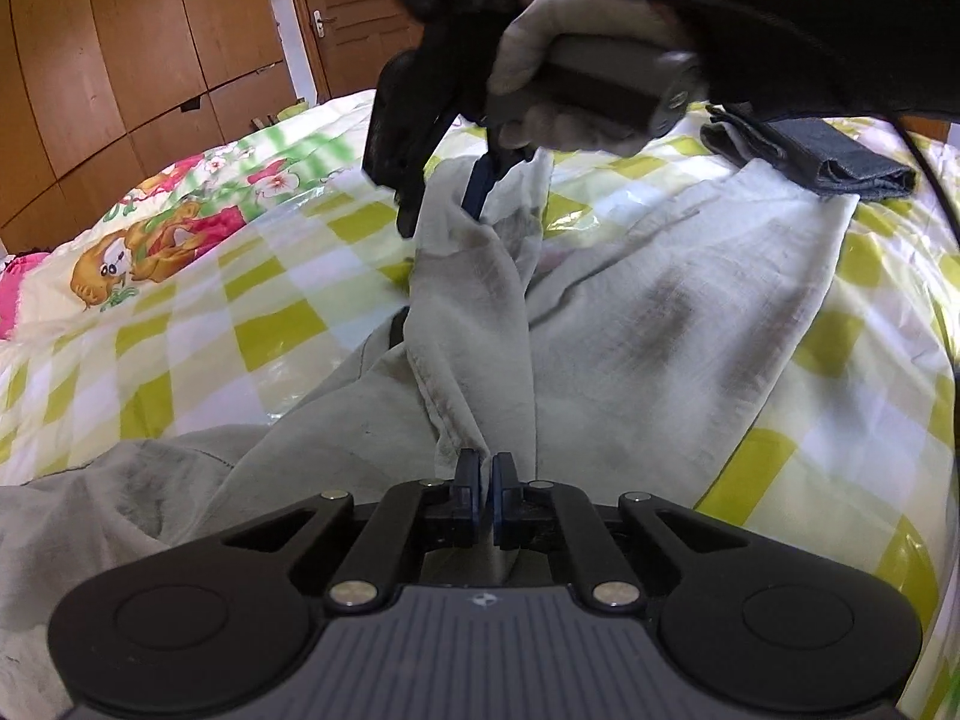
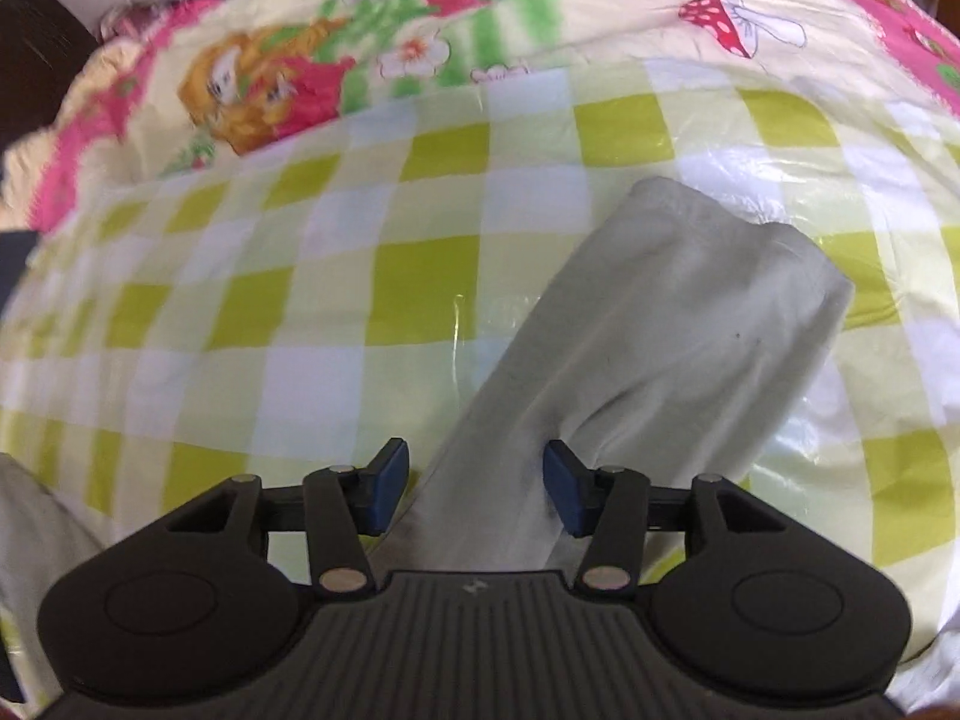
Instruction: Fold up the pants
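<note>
Checked bedsheet (image 1: pixel 270 324), cartoon quilt (image 2: pixel 336 60), wooden wardrobe (image 1: pixel 138 60).

- You are in a home bedroom.
- You work over a bed (image 1: pixel 252 324) with a green-checked cover.
- A cartoon-print quilt (image 2: pixel 336 60) lies across it.
- Behind it stand a wooden wardrobe (image 1: pixel 120 60) and a door (image 1: pixel 354 6).

The pants (image 1: pixel 630 324) are pale grey-white, thin and creased, with darker smudged patches. They lie spread across the green-and-white checked bed, one leg bunched into a raised ridge, the other leg flat with its hem end squared off.
</note>
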`<state>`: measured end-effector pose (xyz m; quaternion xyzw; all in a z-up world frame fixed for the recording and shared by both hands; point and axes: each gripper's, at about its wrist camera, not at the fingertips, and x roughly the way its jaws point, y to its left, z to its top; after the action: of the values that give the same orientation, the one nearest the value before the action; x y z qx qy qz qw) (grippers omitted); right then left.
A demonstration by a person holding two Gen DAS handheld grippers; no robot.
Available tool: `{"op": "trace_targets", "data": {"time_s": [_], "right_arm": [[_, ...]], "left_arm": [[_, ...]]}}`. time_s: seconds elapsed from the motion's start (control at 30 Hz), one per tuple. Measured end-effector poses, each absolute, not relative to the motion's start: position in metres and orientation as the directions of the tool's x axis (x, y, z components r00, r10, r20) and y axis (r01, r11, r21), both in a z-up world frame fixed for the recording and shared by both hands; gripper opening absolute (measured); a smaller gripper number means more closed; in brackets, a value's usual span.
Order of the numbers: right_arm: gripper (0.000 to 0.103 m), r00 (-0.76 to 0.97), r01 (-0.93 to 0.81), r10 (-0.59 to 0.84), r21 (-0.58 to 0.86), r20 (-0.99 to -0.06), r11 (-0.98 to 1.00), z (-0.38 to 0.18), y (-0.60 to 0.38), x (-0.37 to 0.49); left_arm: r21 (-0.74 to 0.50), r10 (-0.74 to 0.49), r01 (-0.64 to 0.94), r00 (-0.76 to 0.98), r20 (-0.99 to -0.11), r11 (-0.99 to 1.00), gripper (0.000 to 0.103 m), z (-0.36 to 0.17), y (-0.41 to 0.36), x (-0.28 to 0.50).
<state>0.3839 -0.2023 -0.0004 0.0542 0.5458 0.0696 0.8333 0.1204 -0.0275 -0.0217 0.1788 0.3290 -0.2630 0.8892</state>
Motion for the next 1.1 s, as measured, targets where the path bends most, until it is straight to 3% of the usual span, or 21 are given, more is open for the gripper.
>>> {"op": "trace_targets", "data": {"time_s": [0.1, 0.3, 0.5, 0.6, 0.67, 0.9, 1.1], "right_arm": [[0.051, 0.421, -0.060, 0.052, 0.030, -0.906, 0.998, 0.008, -0.203, 0.387], [0.053, 0.463, -0.125, 0.057, -0.001, -0.885, 0.992, 0.046, -0.191, 0.378], [0.049, 0.328, -0.090, 0.041, 0.012, -0.944, 0.996, 0.006, -0.164, 0.409], [0.032, 0.302, -0.067, 0.009, -0.011, -0.953, 0.998, -0.012, -0.165, 0.413], [0.001, 0.316, -0.052, 0.023, 0.006, -0.949, 0.999, -0.010, -0.174, 0.411], [0.001, 0.404, 0.000, 0.111, 0.122, -0.908, 0.993, 0.035, -0.230, 0.380], [0.001, 0.546, 0.069, 0.197, 0.279, -0.814, 0.958, 0.100, -0.310, 0.287]], "left_arm": [[0.151, -0.358, 0.589, 0.653, -0.668, 0.794, 0.020, -0.020, -0.029, 0.118], [0.130, -0.393, 0.598, 0.660, -0.640, 0.791, 0.020, -0.021, -0.028, 0.117], [0.088, -0.411, 0.586, 0.659, -0.630, 0.806, 0.020, -0.026, -0.024, 0.121], [0.094, -0.416, 0.590, 0.665, -0.620, 0.802, 0.020, -0.024, -0.022, 0.119], [0.101, -0.414, 0.589, 0.669, -0.617, 0.801, 0.020, -0.023, -0.020, 0.118], [0.131, -0.379, 0.558, 0.699, -0.607, 0.819, 0.020, -0.012, -0.018, 0.118], [0.172, -0.388, 0.575, 0.714, -0.582, 0.800, 0.020, 0.011, -0.031, 0.107]]}}
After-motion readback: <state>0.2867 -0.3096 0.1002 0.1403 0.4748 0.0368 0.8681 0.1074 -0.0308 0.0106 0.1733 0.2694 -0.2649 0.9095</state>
